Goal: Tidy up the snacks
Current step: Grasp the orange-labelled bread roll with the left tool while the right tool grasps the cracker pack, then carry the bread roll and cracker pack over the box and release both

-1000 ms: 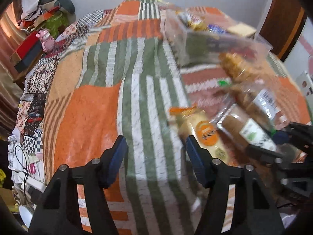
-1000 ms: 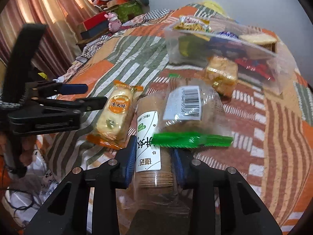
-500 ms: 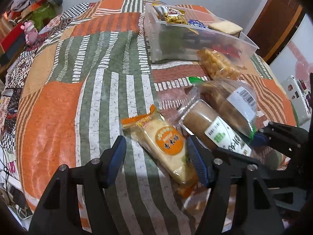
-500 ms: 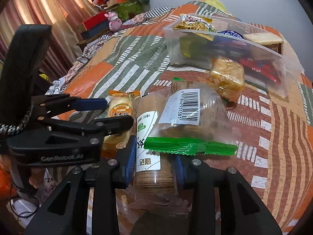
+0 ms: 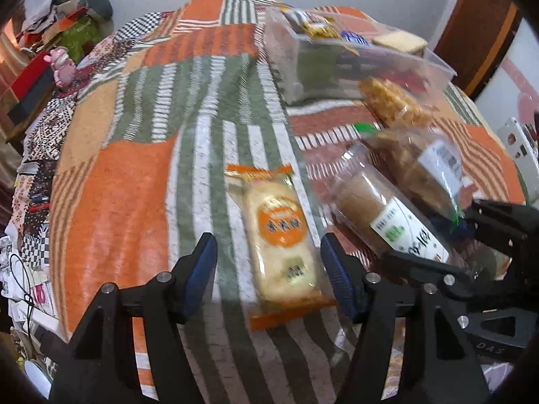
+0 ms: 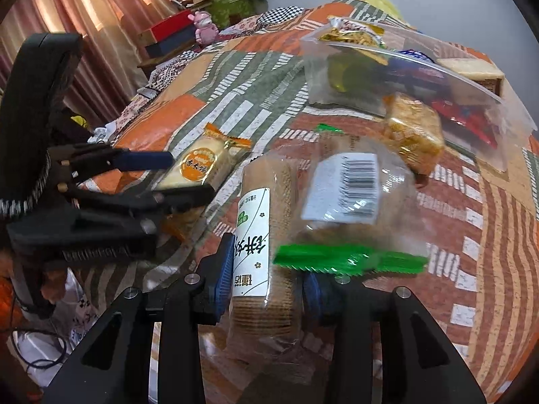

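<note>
Gripping a clear-wrapped biscuit pack (image 6: 266, 252) low in the right wrist view, the right tool (image 6: 267, 276) has its blue pads narrowed against the stack's two sides; a white label runs up the wrapper and a green seal strip crosses it to the right. In the left wrist view the left tool (image 5: 269, 262) straddles the near end of an orange-labelled rice cracker packet (image 5: 279, 232), which lies flat on the patchwork bedspread (image 5: 134, 175) at centre frame. Its jaws are closing, and the blue pads stand clear of the packet on both sides. Toward the upper right of both views a clear plastic bin (image 5: 337, 64) sits on the bed with assorted snacks inside. Just in front of it lies a golden crispy snack bag (image 6: 412, 133). A pink toy (image 5: 62, 67) sits at the upper left.
</note>
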